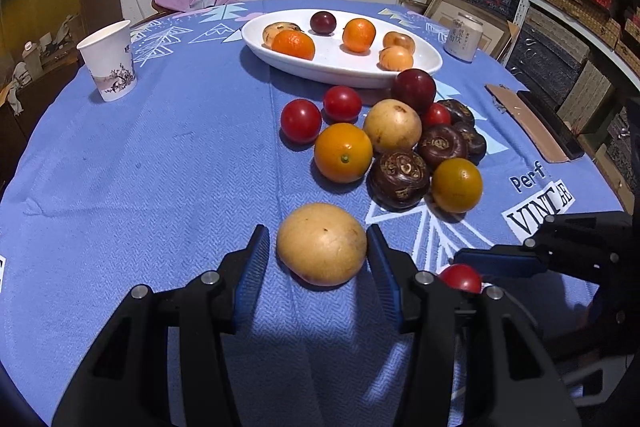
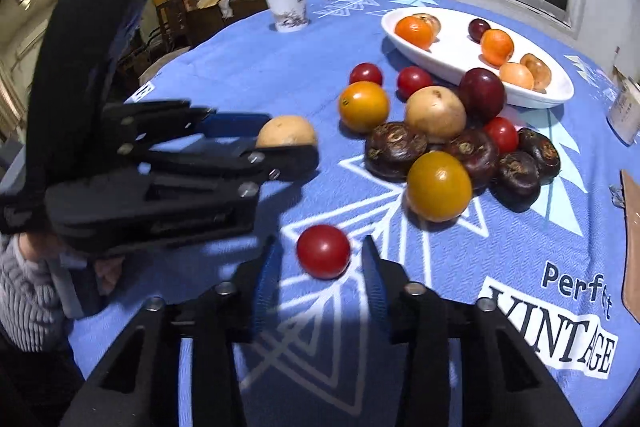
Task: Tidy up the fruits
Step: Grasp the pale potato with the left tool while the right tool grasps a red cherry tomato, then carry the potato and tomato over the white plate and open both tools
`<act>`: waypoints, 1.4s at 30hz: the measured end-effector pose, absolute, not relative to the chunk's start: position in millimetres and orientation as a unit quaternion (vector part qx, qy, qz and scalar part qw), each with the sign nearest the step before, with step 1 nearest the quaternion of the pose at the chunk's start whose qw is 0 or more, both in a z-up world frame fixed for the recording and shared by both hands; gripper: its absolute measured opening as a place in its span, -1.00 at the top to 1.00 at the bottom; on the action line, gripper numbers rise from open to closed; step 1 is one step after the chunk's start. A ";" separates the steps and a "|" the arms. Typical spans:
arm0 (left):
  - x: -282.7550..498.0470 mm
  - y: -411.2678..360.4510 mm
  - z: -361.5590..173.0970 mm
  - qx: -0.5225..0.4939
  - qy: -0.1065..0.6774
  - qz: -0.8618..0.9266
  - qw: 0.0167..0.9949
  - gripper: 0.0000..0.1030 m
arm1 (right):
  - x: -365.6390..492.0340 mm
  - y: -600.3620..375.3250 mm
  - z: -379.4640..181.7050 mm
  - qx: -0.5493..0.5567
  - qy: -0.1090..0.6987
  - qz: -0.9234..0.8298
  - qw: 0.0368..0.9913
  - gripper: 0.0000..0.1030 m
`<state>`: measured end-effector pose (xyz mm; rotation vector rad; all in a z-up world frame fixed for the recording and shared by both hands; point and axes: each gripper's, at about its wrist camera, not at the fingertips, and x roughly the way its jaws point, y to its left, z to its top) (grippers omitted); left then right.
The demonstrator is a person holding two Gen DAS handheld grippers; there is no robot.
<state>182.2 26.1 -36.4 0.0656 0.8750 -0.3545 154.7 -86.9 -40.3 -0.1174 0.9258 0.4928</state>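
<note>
My left gripper (image 1: 317, 231) is shut on a tan-yellow round fruit (image 1: 322, 245) that rests on the blue cloth, one blue pad on each side. In the right wrist view the same gripper (image 2: 288, 137) comes in from the left around that fruit (image 2: 286, 131). My right gripper (image 2: 320, 242) straddles a red cherry tomato (image 2: 323, 251) and is open, a thin gap showing on both sides. The left wrist view shows this tomato (image 1: 461, 277) partly hidden behind my left fingers. A white oval plate (image 1: 340, 73) farther back holds several fruits.
A loose pile of oranges (image 1: 343, 153), tomatoes, plums and dark water chestnuts (image 1: 399, 173) lies between the grippers and the plate. A paper cup (image 1: 110, 61) stands far left, a can (image 1: 463, 37) far right, and a brown board (image 1: 528, 123) along the right edge. A grey sleeve (image 2: 24, 287) shows.
</note>
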 end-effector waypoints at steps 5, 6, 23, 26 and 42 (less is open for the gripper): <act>184.7 24.4 -40.3 0.031 0.433 -0.172 0.885 0.01 | 157.3 -86.9 -40.9 -0.050 0.441 0.241 0.863 0.48; 185.1 24.2 -41.0 0.032 0.434 -0.171 0.884 0.02 | 157.4 -87.3 -40.7 -0.050 0.441 0.240 0.863 0.48; 180.9 23.8 -24.2 0.023 0.400 -0.184 0.898 0.14 | 145.1 -122.8 -27.4 -0.013 0.413 0.217 0.884 0.50; 191.5 15.7 -5.1 0.037 0.387 -0.188 0.902 0.14 | 156.3 -141.5 1.7 0.003 0.383 0.198 0.902 0.50; 331.3 -58.1 15.0 0.023 0.404 -0.209 0.890 0.14 | 357.9 -199.0 69.1 0.129 0.339 0.108 0.926 0.51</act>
